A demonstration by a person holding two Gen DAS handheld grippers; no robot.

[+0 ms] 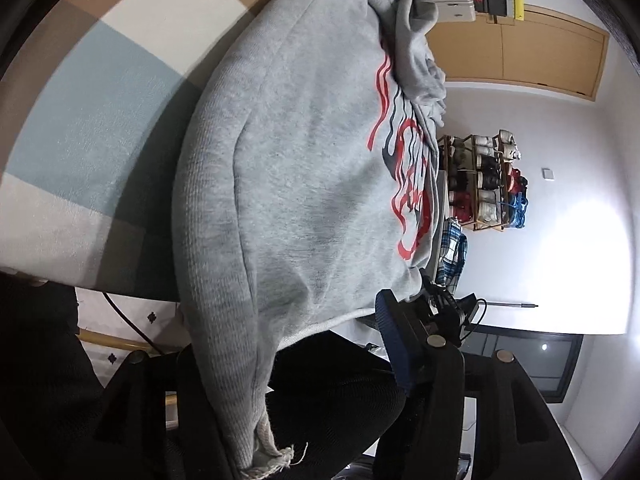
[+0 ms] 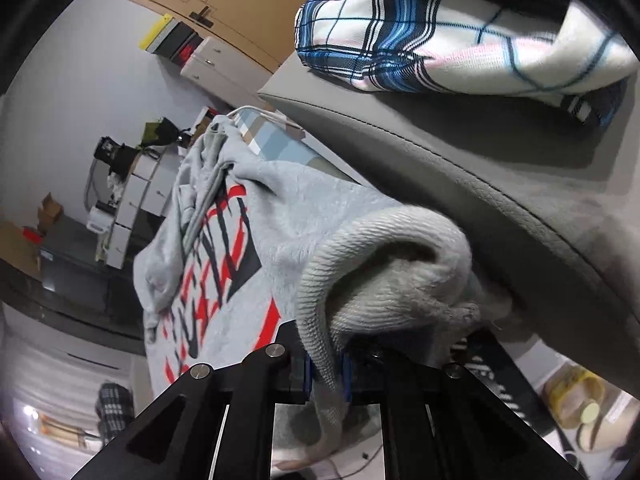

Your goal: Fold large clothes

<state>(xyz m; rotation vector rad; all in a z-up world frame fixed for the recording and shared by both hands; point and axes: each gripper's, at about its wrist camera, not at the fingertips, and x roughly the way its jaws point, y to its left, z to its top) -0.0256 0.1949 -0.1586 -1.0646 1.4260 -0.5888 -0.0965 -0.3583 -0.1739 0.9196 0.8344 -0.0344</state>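
A grey sweatshirt (image 1: 304, 152) with a red and dark print lies spread on a checked blanket (image 1: 100, 120). Its ribbed hem (image 1: 236, 380) hangs down between the jaws of my left gripper (image 1: 280, 340), which stand apart. One blue pad (image 1: 394, 344) shows bare to the right of the cloth, and the other finger is hidden behind the hem. In the right wrist view my right gripper (image 2: 328, 368) is shut on the ribbed hem (image 2: 316, 304) at another corner of the sweatshirt (image 2: 288, 216). That corner is lifted and bunched over the fingers.
A folded blue and white plaid garment (image 2: 440, 32) lies on a grey cushion (image 2: 500, 168) right beside the sweatshirt. A person's dark trouser leg (image 1: 340, 392) is under the left gripper. A shoe rack (image 1: 484, 184) and a wooden cabinet (image 1: 540, 52) stand by the far wall.
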